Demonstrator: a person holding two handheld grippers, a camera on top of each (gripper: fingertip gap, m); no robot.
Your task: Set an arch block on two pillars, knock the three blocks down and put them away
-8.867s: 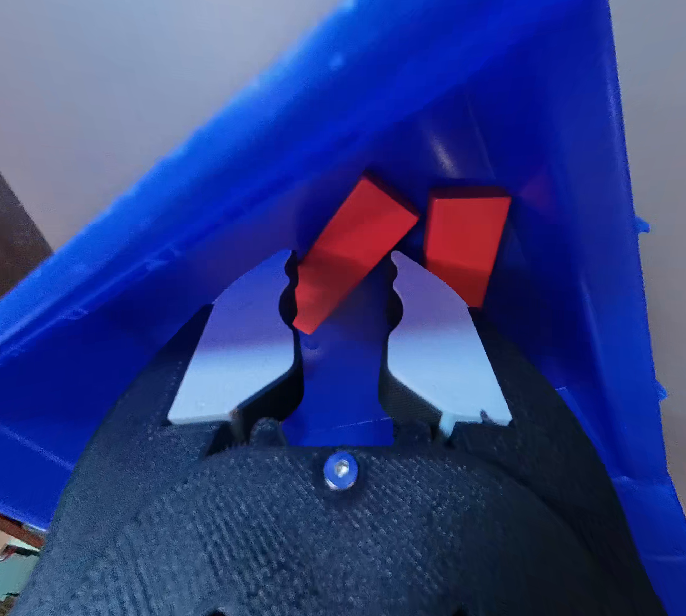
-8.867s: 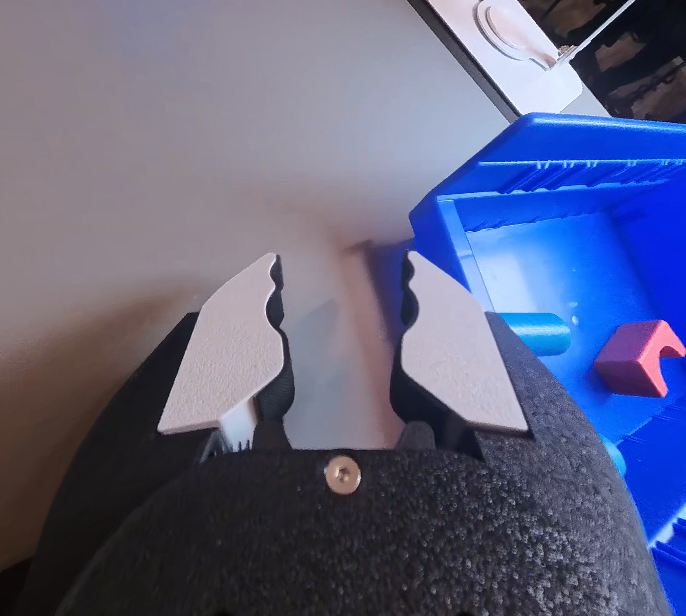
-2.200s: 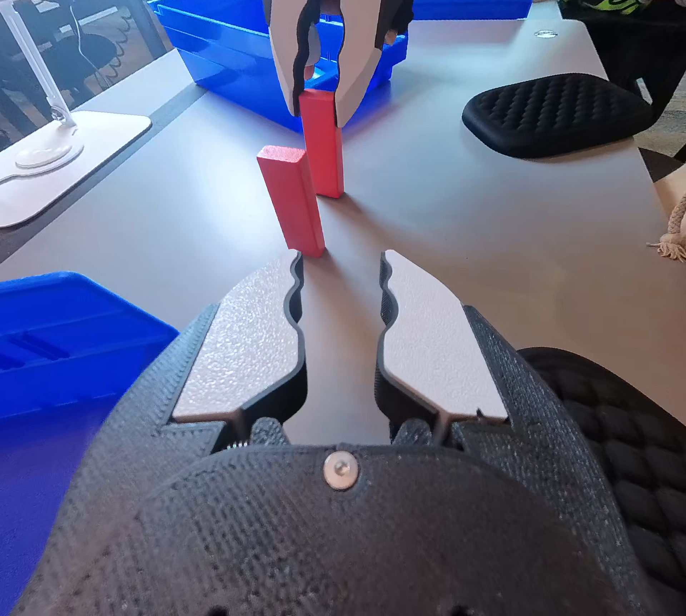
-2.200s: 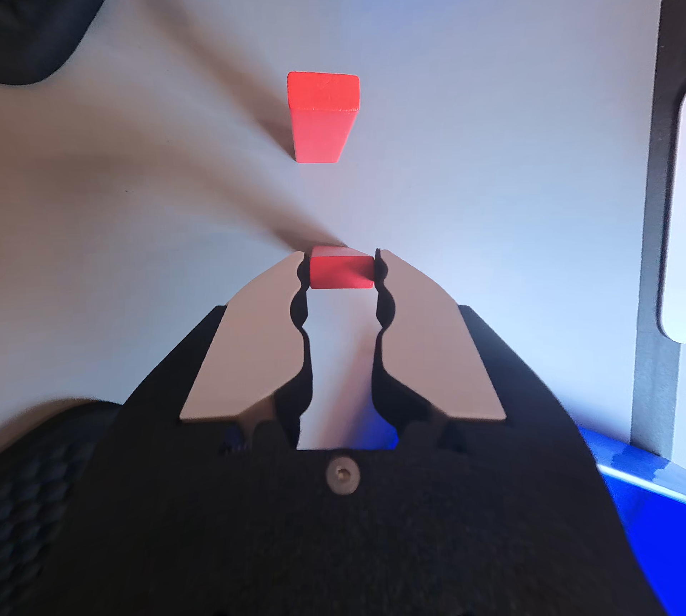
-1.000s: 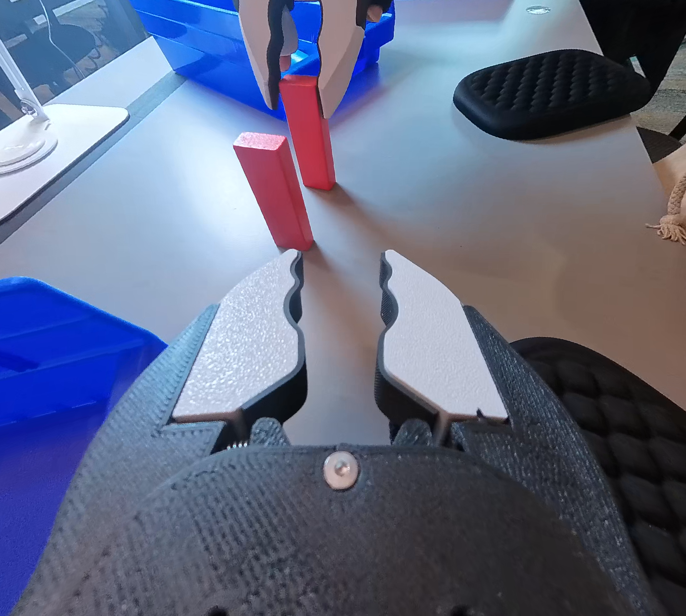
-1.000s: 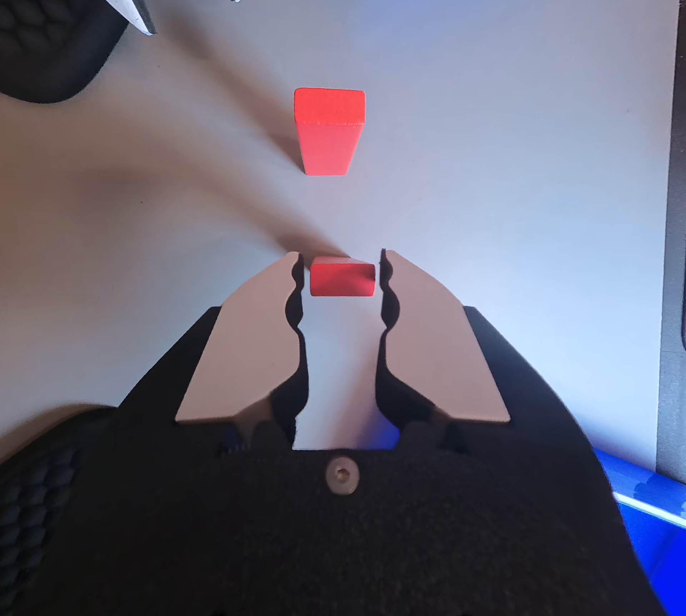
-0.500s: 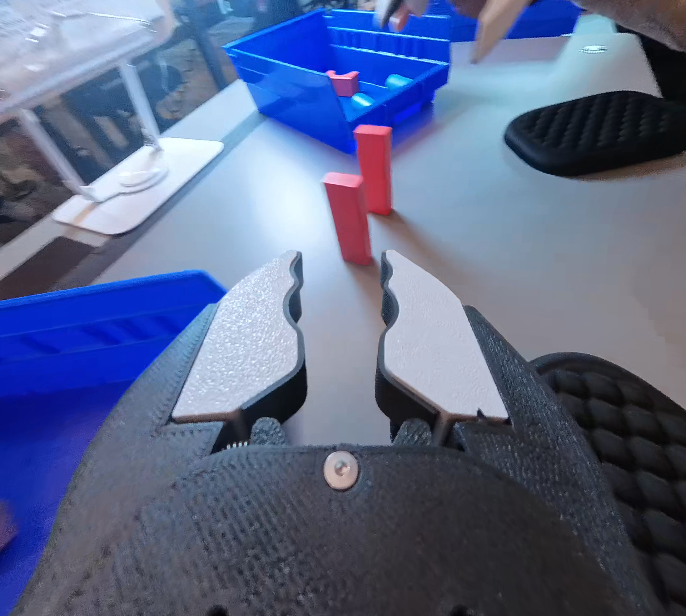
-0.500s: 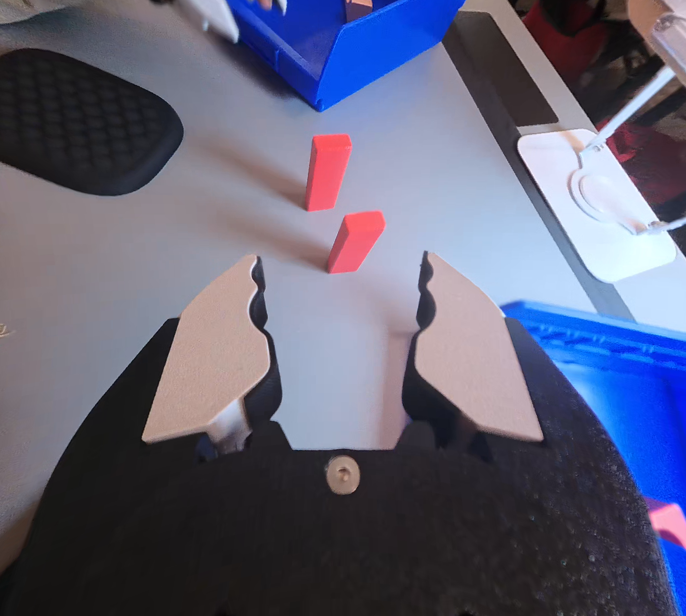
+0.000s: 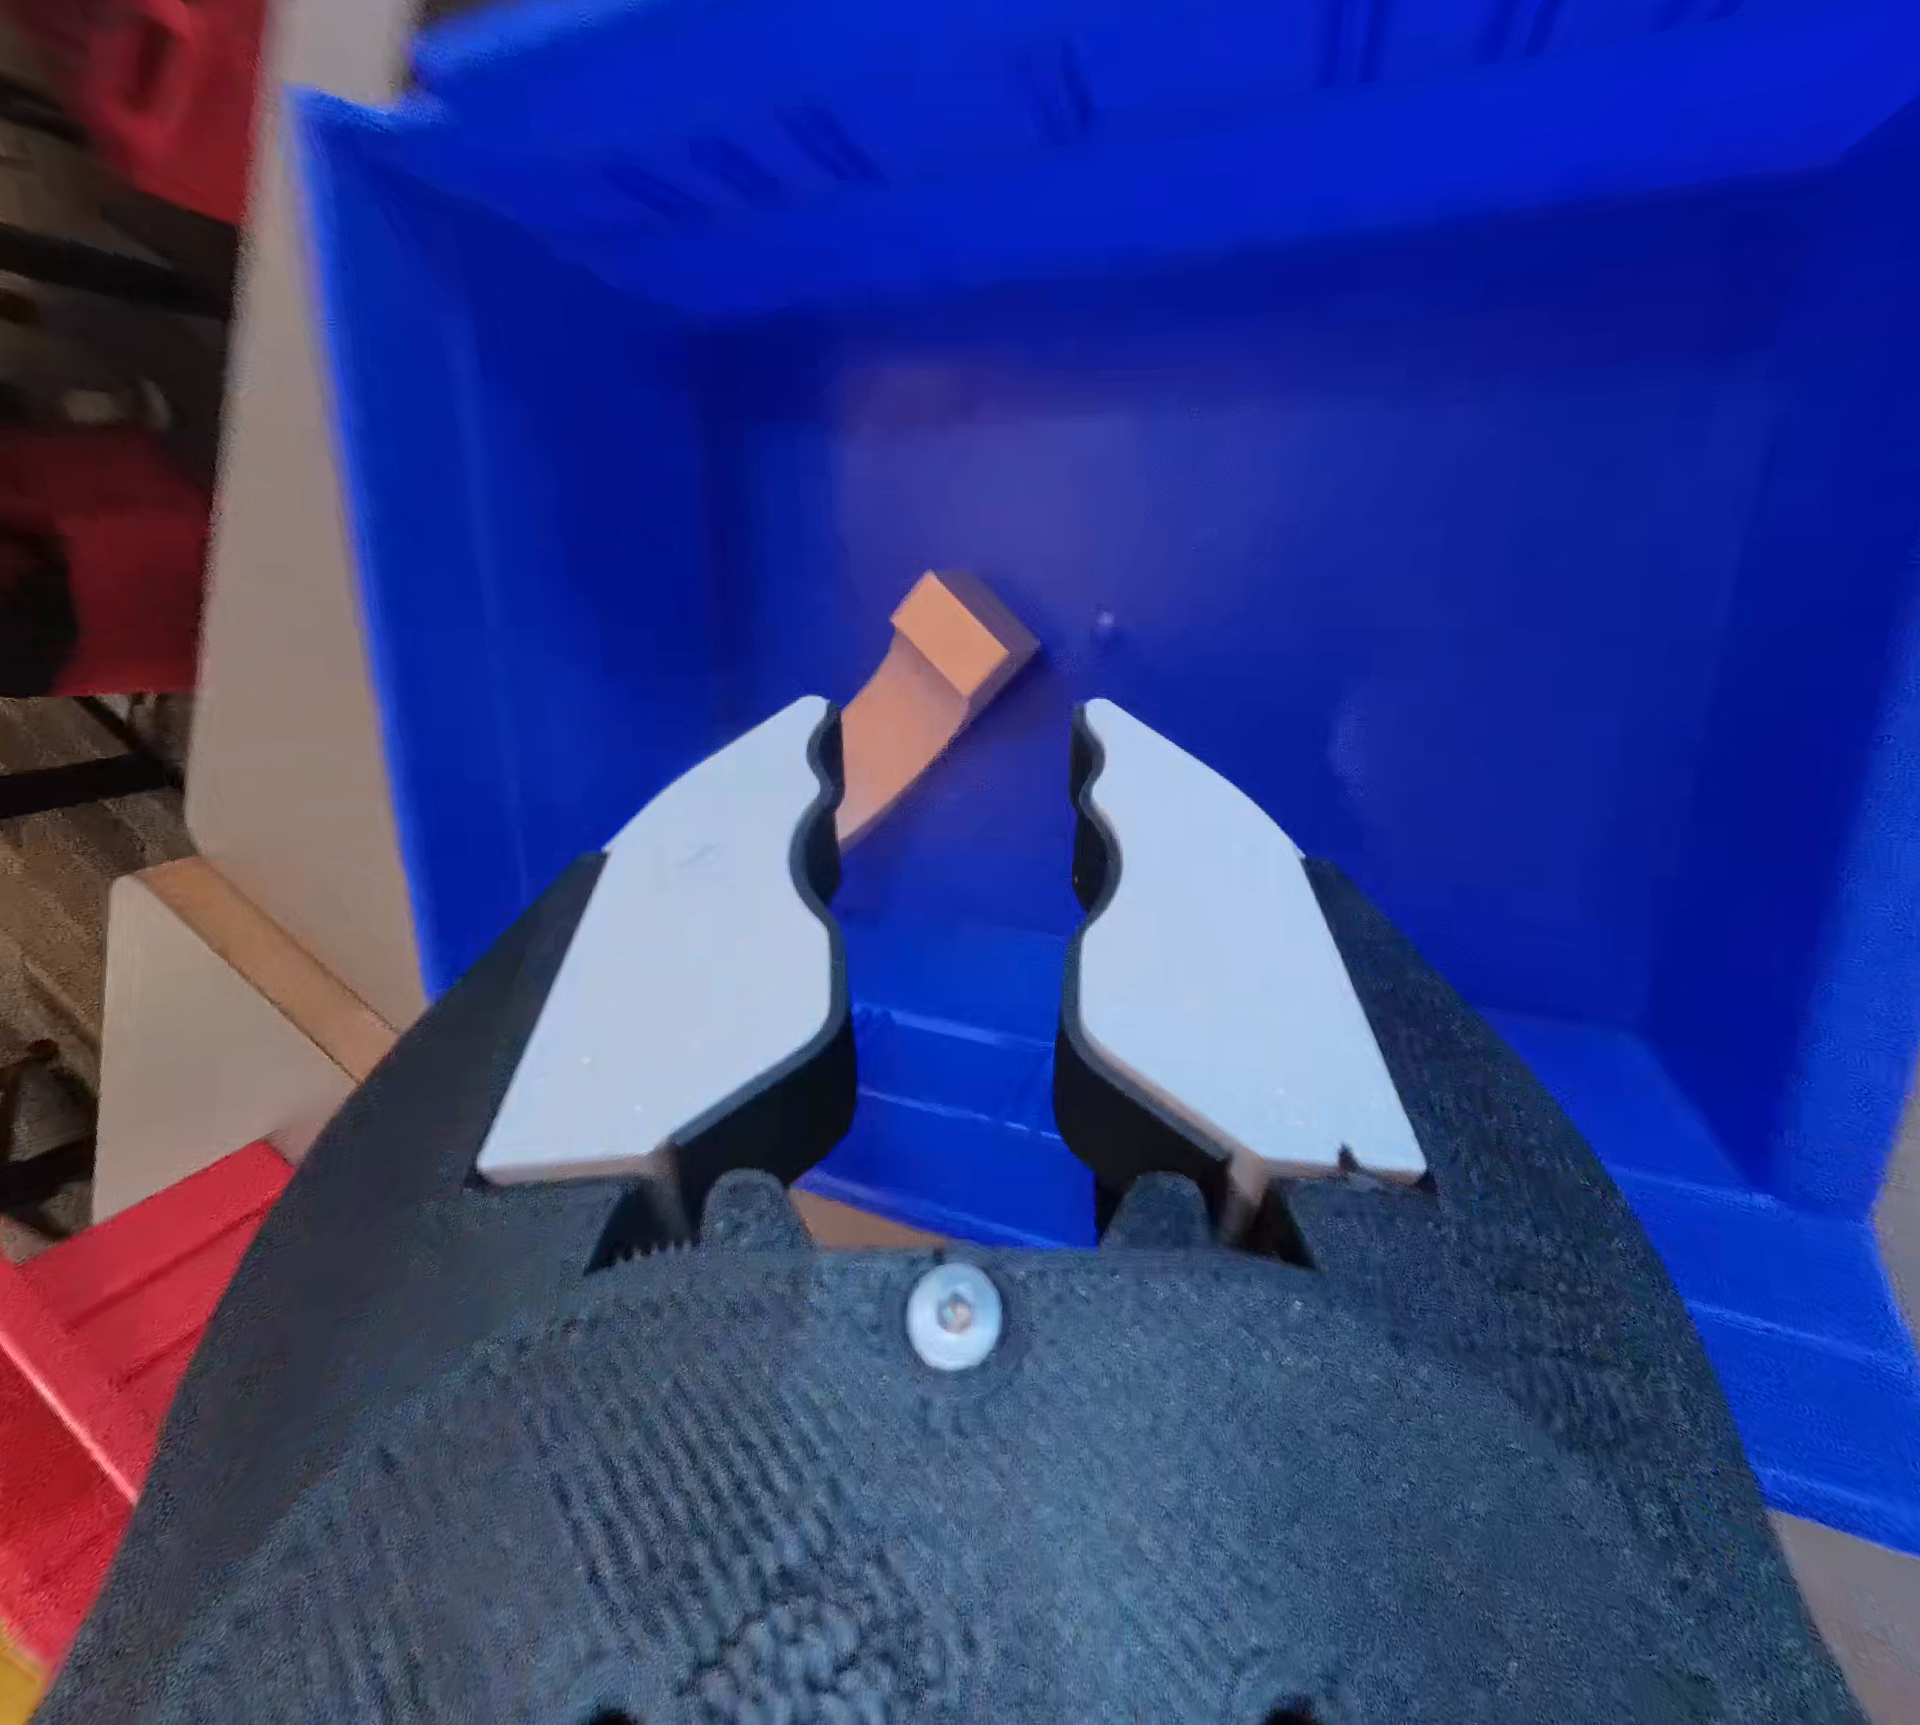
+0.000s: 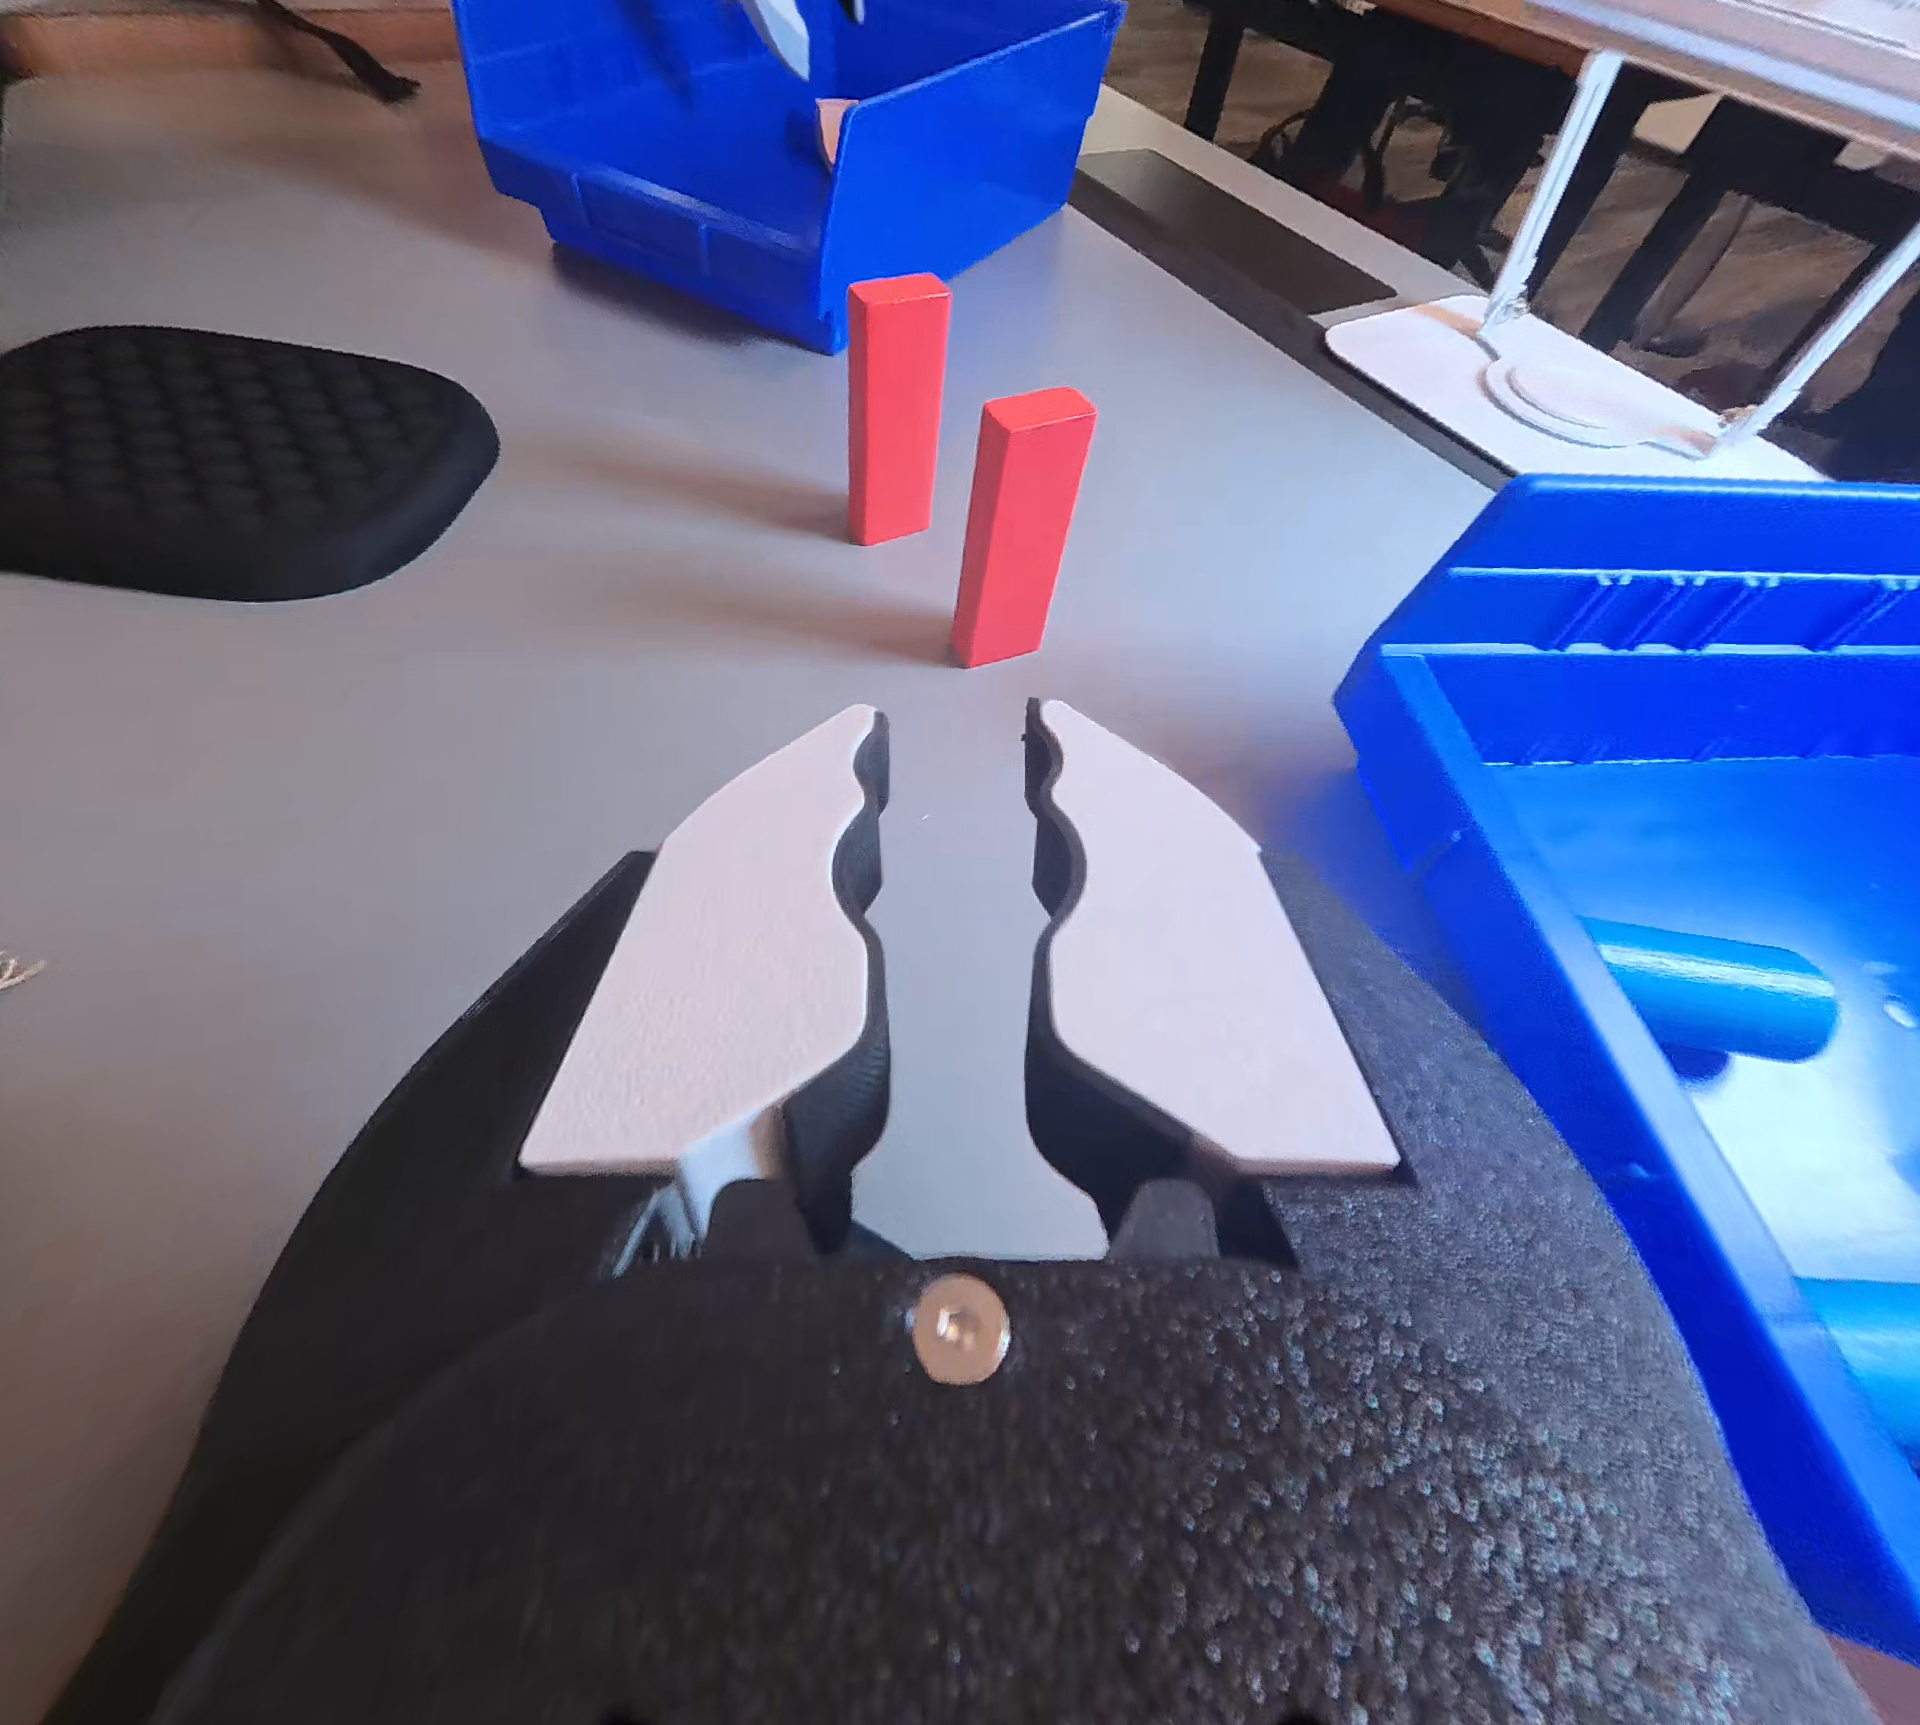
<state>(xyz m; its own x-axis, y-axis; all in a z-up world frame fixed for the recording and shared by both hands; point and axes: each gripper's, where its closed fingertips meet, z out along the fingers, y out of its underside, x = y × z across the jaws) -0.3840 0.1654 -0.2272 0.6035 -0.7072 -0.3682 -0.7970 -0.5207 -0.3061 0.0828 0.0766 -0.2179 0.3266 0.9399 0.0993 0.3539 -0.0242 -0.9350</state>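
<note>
1. Pillars: two red pillar blocks stand upright on the grey table, the far pillar [image 10: 899, 408] and the near pillar [image 10: 1023, 527], close together but not touching. Nothing rests on them yet.
2. Arch block [image 9: 925, 709]: tan, lying on the floor of the far blue bin [image 9: 1455, 532], near its left wall, partly hidden behind the left finger in the left wrist view.
3. Left gripper [image 9: 951, 719]: poised over the far bin, tongs apart and empty, pointing down at the arch. It also shows from across the table [image 10: 800, 13].
4. Right gripper [image 10: 951, 714]: low over the table just short of the near pillar, tongs apart, nothing between them.
5. Judged step: fetching the arch from the bin.
6. Risks: the arch sits off to the left of the gap, so closing now would likely pinch only one curved end and let it pivot or slip. The left wrist view is motion-blurred, so alignment is uncertain.
7. Risk: the right gripper is near enough that a forward nudge could topple the near pillar into the far one.
8. Room: bin walls crowd the left gripper on the left and far side. Open table lies left of the pillars towards the black pad [image 10: 208, 460]; the near blue bin [image 10: 1558, 792] hems in the right.
</note>
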